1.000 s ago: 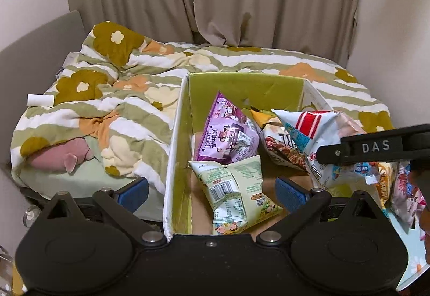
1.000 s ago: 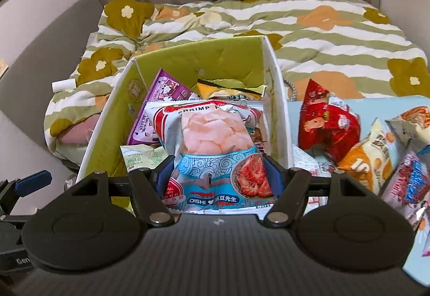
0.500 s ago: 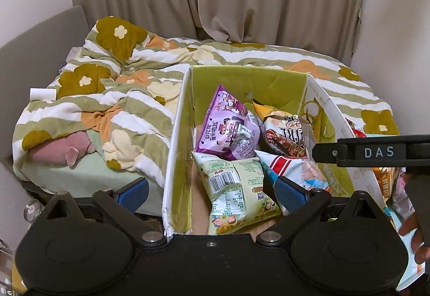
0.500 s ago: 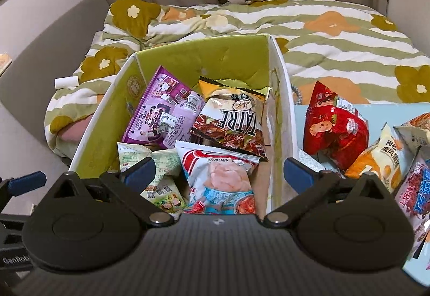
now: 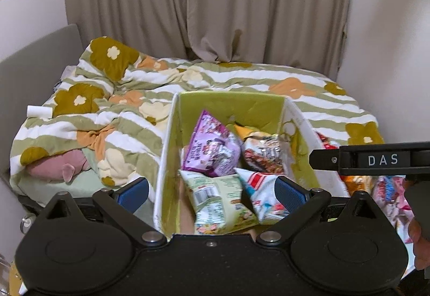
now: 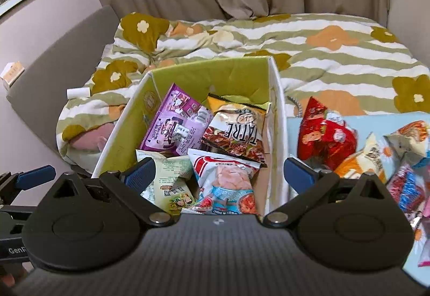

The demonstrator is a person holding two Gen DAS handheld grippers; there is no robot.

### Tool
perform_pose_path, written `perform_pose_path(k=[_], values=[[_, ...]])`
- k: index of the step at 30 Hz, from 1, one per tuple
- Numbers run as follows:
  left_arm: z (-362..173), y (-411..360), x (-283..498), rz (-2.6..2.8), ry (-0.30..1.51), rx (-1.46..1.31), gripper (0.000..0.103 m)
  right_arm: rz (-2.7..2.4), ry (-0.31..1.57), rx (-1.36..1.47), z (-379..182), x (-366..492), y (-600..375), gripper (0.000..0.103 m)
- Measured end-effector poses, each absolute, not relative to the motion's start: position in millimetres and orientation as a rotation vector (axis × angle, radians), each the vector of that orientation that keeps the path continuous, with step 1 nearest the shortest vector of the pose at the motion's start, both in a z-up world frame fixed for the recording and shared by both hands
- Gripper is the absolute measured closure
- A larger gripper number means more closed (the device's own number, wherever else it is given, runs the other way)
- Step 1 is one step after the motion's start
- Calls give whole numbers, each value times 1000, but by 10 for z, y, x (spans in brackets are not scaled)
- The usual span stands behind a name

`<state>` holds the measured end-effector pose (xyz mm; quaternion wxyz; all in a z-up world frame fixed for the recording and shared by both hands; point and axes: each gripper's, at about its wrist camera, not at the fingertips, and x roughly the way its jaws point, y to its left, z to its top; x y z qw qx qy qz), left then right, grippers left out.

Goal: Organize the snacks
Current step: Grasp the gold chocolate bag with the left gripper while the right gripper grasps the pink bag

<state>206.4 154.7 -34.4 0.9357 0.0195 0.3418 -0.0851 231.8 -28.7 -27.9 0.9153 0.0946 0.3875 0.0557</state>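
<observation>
A: Right claw (image 6: 219, 177) — state?
B: Spread wide, nothing pinched; its jaws have just been opening. Shrimp chip bag (image 6: 225, 185) lies loose below, inside the green box (image 6: 215, 72).
A: Left claw (image 5: 212, 191)?
B: Also spread, empty, above the box's near left corner.
A: Box contents?
B: Purple bag (image 6: 174, 124), brown-and-gold bag (image 6: 236, 132), pale green bag (image 6: 172, 183), all leaning on one another.
A: Outside it?
B: Red bag (image 6: 325, 137) and other packets on the light blue counter (image 6: 376, 121), right of the box. Flowered quilt (image 6: 322, 54) on the bed behind.
</observation>
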Motion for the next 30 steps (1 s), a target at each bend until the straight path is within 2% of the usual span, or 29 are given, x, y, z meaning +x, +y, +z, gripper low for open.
perform_pose_path(k=[15, 30], values=[[-212, 832, 1611, -348, 678, 41, 1, -92, 672, 137, 142, 1367, -1170, 0], [-911, -475, 1502, -309, 844, -2, 2, -175, 764, 142, -414, 943, -2606, 0]])
